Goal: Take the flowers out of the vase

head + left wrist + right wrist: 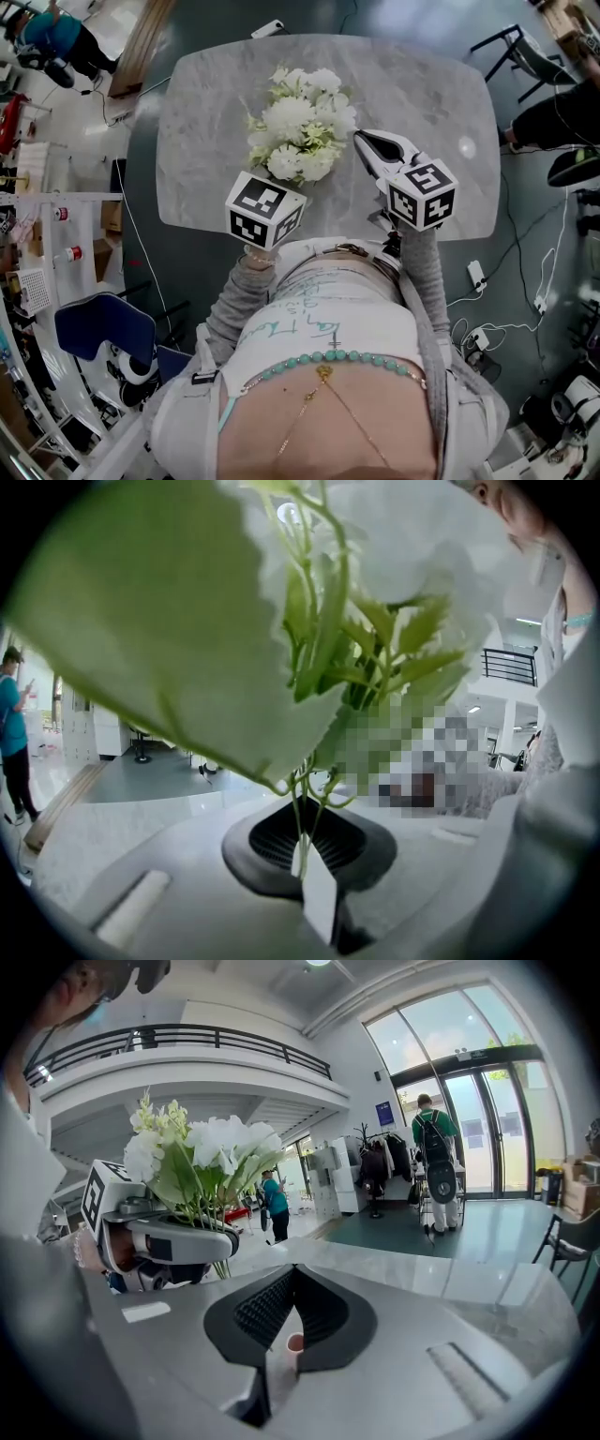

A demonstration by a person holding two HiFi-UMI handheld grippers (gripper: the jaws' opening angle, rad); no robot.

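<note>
- The left gripper [302,853] has its dark ribbed jaws clenched on the thin green stems [300,803] of the bunch of white artificial flowers with green leaves [300,131].
- In the left gripper view the stems rise straight out of the seam between the jaws toward 12 o'clock. White petals and a broad pale leaf [159,639] fill the upper half of the view.
- In the head view the flower heads sit over the grey marble desk [431,94], at 12 o'clock from the left gripper's black-and-white marker cube [265,208]. They hide the jaws beneath them.
- The right gripper [292,1321] has its jaws pressed together with no stem or leaf between them.
- In the head view the right gripper's jaw tips point toward 11 o'clock and lie just beside the flowers, at their 3 o'clock edge, apart from the stems.
- From the right gripper view the left gripper shows at 9 o'clock. The blooms stand above its grey body and the stem ends hang below it.
- A person in a teal top [13,733] stands on the floor at 9 o'clock in the left gripper view, well apart from the desk.
</note>
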